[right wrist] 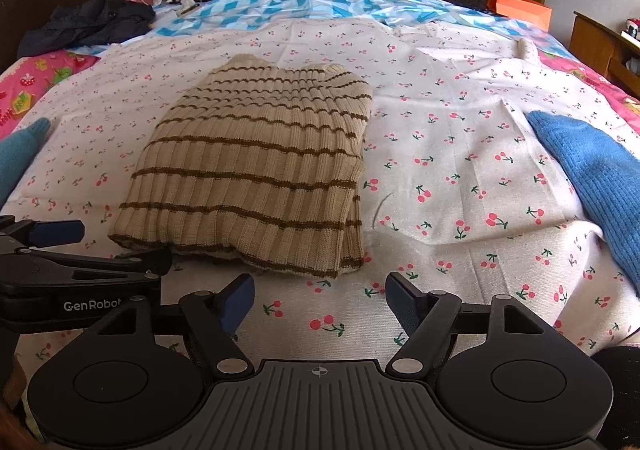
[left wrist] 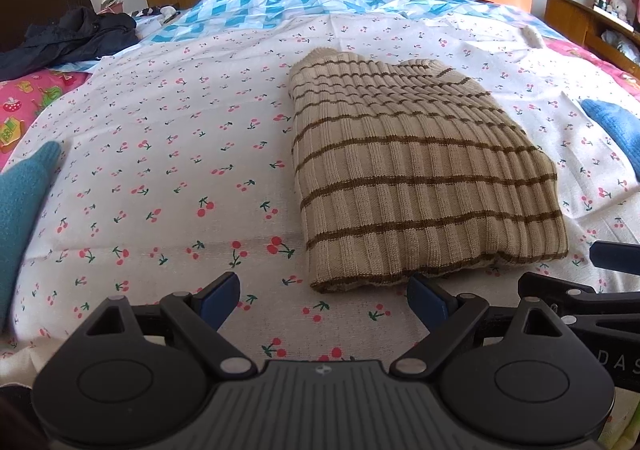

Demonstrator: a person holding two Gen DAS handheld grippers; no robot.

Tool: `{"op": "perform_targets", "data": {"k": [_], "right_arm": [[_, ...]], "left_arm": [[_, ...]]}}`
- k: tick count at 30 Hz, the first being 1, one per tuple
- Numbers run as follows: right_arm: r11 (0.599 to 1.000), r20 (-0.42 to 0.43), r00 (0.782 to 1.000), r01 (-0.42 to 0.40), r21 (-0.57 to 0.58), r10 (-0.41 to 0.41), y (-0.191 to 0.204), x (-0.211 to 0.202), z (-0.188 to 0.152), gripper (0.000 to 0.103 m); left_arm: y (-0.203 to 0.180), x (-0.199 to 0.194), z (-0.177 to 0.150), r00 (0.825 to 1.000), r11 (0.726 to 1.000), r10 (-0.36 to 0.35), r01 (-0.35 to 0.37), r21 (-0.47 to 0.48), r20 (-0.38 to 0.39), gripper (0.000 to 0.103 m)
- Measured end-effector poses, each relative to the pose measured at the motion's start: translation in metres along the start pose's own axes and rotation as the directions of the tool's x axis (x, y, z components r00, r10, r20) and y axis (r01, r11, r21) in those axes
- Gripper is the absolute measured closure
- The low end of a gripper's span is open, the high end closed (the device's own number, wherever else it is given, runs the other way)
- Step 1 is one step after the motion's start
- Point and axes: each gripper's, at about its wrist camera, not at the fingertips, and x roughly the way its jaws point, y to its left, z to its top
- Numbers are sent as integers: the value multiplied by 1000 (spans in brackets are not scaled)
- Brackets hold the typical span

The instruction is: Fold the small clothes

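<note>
A beige knit sweater with brown stripes (left wrist: 416, 174) lies folded on the cherry-print sheet (left wrist: 168, 154); it also shows in the right wrist view (right wrist: 256, 170). My left gripper (left wrist: 324, 300) is open and empty, just short of the sweater's near hem, a little to its left. My right gripper (right wrist: 320, 300) is open and empty, just short of the hem's right corner. The left gripper shows from the side in the right wrist view (right wrist: 80, 246), with its fingers at the sweater's near left corner. The right gripper's fingers (left wrist: 612, 254) show at the right edge of the left wrist view.
A teal knit garment (left wrist: 20, 210) lies at the left and a blue knit garment (right wrist: 592, 178) at the right. A dark jacket (right wrist: 92, 24) lies at the far left by the headboard. A blue-and-white quilt (right wrist: 304, 8) covers the far end. An orange box (right wrist: 520, 6) stands at the far right.
</note>
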Motion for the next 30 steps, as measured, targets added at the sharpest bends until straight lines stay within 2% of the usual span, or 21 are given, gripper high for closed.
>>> {"op": "perform_targets", "data": {"k": [12, 21, 30], "right_arm": [[1000, -4, 1000, 15, 5, -15, -1, 1, 1, 24], [1000, -3, 1000, 9, 19, -9, -3, 1, 1, 23], [1000, -4, 1000, 26, 14, -26, -2, 1, 1, 20]], "left_arm": [[-1, 6, 1, 999, 1000, 27, -26, 10, -45, 7], [4, 7, 1, 997, 999, -23, 21, -35, -74, 7], [3, 5, 1, 998, 1000, -5, 3, -25, -70, 7]]}}
